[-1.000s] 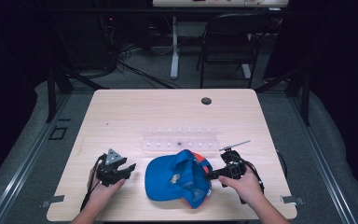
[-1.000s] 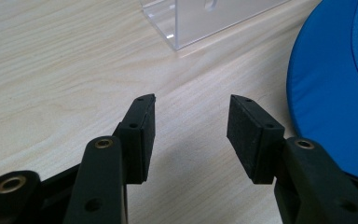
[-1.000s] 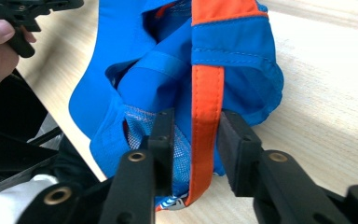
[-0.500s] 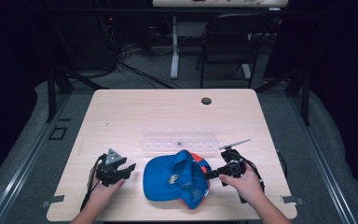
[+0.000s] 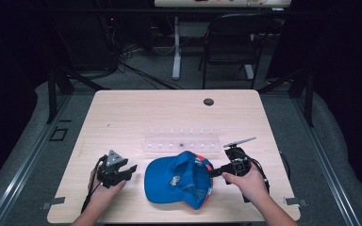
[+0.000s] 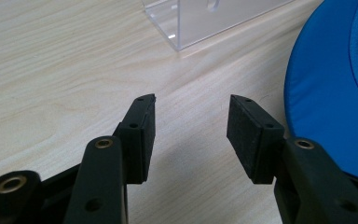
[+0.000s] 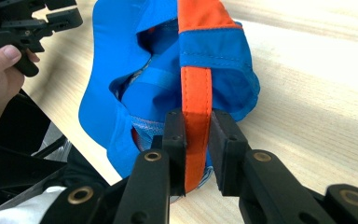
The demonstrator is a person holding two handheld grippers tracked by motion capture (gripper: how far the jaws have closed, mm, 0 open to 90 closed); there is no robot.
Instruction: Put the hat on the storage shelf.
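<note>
A blue cap (image 5: 178, 181) with an orange strap (image 7: 196, 91) lies upside down near the table's front edge, its brim toward the left. My right gripper (image 5: 215, 172) is shut on the orange strap at the cap's right side, and in the right gripper view (image 7: 197, 140) the strap runs up between the two pads. My left gripper (image 5: 130, 170) rests on the table left of the cap, jaws open and empty (image 6: 190, 135); the cap's blue brim (image 6: 328, 93) lies just to its right.
A clear acrylic rack (image 5: 181, 142) with small holes lies across the table behind the cap, and its corner (image 6: 200, 23) is ahead of my left gripper. A dark round grommet (image 5: 209, 101) sits near the far edge. A chair (image 5: 233, 44) and cables stand beyond the table.
The cap has slid slightly left along with my right gripper holding its strap. My left gripper has stayed in place.
</note>
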